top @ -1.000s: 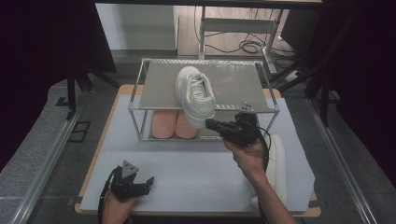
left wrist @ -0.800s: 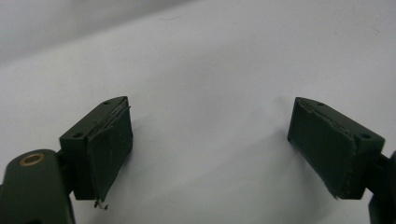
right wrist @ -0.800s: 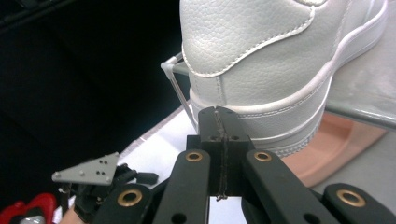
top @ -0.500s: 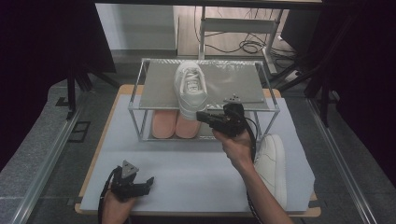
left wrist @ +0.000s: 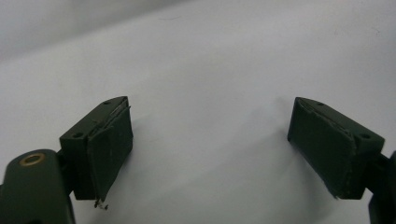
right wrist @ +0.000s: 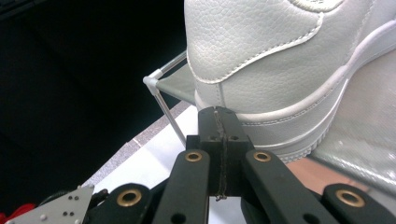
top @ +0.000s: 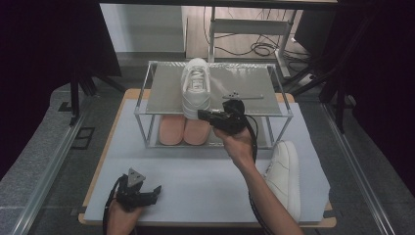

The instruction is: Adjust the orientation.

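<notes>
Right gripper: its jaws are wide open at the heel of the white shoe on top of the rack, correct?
Not quite. The right gripper has its jaws pressed together with nothing between them, as the right gripper view shows. The rest holds: it is at the heel of the white shoe on top of the rack.

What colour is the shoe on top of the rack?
White; the shoe shows best in the right gripper view.
</notes>
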Demonstrator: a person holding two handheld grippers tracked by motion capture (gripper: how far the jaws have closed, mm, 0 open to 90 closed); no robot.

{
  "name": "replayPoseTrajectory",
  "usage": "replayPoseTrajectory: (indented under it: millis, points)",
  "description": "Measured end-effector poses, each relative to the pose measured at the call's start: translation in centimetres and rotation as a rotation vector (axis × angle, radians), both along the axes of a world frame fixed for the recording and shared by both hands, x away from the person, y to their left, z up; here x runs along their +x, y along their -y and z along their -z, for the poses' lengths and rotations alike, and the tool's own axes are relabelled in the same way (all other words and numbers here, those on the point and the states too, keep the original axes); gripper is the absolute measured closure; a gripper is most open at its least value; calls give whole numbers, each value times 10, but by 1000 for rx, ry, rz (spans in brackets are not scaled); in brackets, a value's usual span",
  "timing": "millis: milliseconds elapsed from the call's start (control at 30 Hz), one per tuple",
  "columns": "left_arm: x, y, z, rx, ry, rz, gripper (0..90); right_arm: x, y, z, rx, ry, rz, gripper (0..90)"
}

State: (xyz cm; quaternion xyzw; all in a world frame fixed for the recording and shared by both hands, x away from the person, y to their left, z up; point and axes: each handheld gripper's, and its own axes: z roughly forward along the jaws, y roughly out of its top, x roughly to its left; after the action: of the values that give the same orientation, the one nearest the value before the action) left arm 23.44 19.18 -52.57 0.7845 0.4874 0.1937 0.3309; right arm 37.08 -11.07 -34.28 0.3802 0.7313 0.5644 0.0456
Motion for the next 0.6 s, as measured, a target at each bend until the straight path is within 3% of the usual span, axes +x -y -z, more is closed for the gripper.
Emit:
replayPoseTrajectory:
  millis: [367, 600]
  points:
    - [0, 0, 0, -1, 1, 0, 141, 13, -19, 4, 17, 0, -7, 900]
    - [0, 0, 0, -1, 2, -1, 141, 20, -26, 5, -6, 40, 4, 900]
